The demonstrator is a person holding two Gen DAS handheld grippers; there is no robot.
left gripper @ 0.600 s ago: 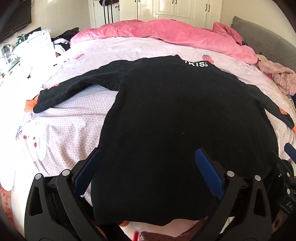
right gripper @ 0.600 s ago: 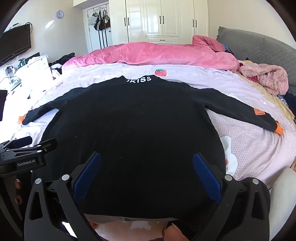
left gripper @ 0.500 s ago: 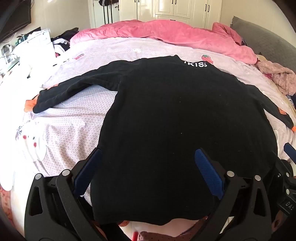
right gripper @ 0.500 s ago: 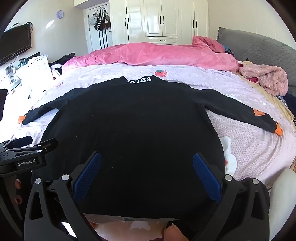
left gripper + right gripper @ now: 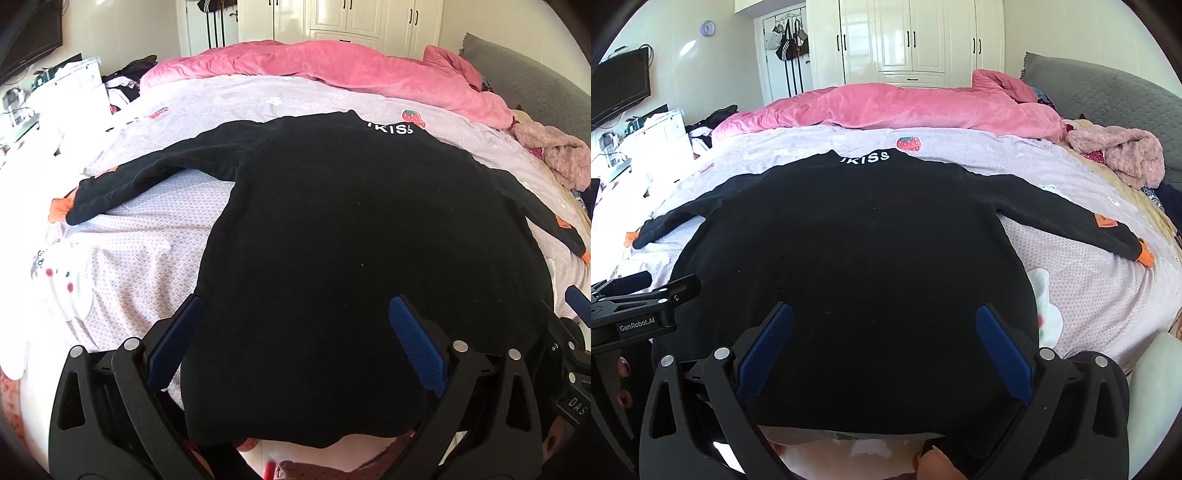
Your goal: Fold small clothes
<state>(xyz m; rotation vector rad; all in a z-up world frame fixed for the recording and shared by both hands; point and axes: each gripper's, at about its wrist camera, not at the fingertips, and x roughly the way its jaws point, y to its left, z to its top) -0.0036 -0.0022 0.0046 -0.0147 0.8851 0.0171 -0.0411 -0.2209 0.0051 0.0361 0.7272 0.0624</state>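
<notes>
Both sets of fingers stand spread wide and hold nothing: the left gripper (image 5: 295, 343) hovers over the lower left part of the black top (image 5: 369, 240), the right gripper (image 5: 882, 339) over its lower right part. That top lies flat on the bed (image 5: 1089, 295), sleeves spread out to either side of it, collar away from the hem. From here I judge a grab could pinch the bedsheet (image 5: 147, 258) under the top, or catch one layer only, leaving a crooked fold
</notes>
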